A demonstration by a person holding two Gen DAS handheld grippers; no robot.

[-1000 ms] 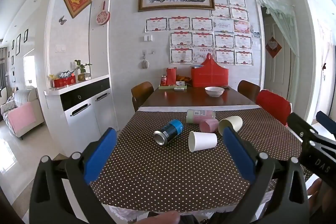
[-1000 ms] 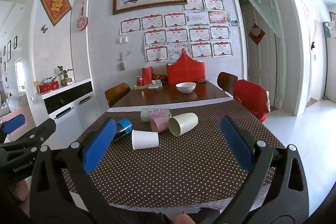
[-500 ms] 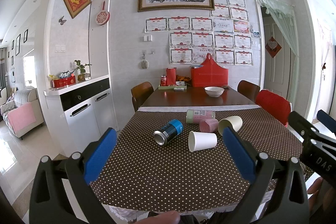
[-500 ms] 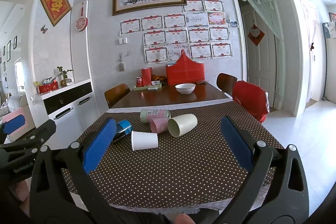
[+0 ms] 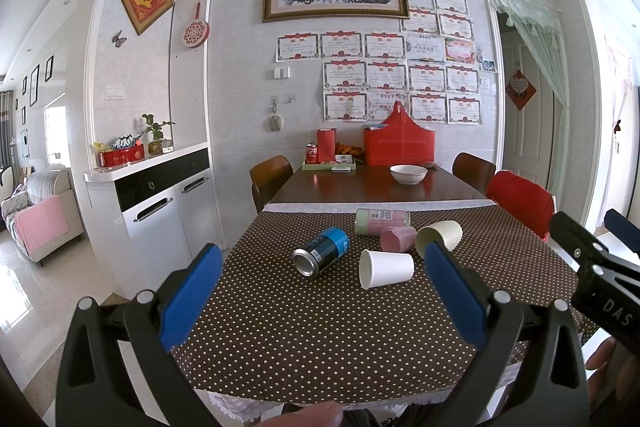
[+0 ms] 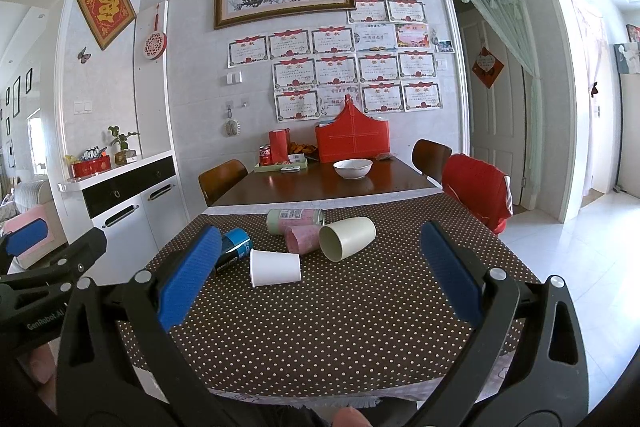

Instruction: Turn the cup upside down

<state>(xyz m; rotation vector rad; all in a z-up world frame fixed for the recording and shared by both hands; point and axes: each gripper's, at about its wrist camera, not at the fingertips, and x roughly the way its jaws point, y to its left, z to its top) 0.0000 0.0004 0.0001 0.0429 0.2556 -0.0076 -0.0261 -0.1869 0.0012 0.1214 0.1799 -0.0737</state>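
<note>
Both hand-held grippers are hovering over the near edge of the brown polka-dotted tablecloth (image 5: 320,339), holding nothing. The left gripper (image 5: 322,285) is spreading its blue-padded jaws wide, and the right gripper (image 6: 318,269) is gaping equally wide. The white paper cup (image 5: 386,268) is lying on its side near the cloth's centre, its mouth facing nine o'clock. At its ten o'clock, a blue and black drink can (image 5: 321,255) is lying tipped over. At its one o'clock, a cream plastic cup (image 5: 439,238) is resting on its side, touching a pink patterned cup (image 5: 398,238). Behind them, at twelve o'clock, a green and pink labelled cylinder (image 5: 382,220) is lying flat.
</note>
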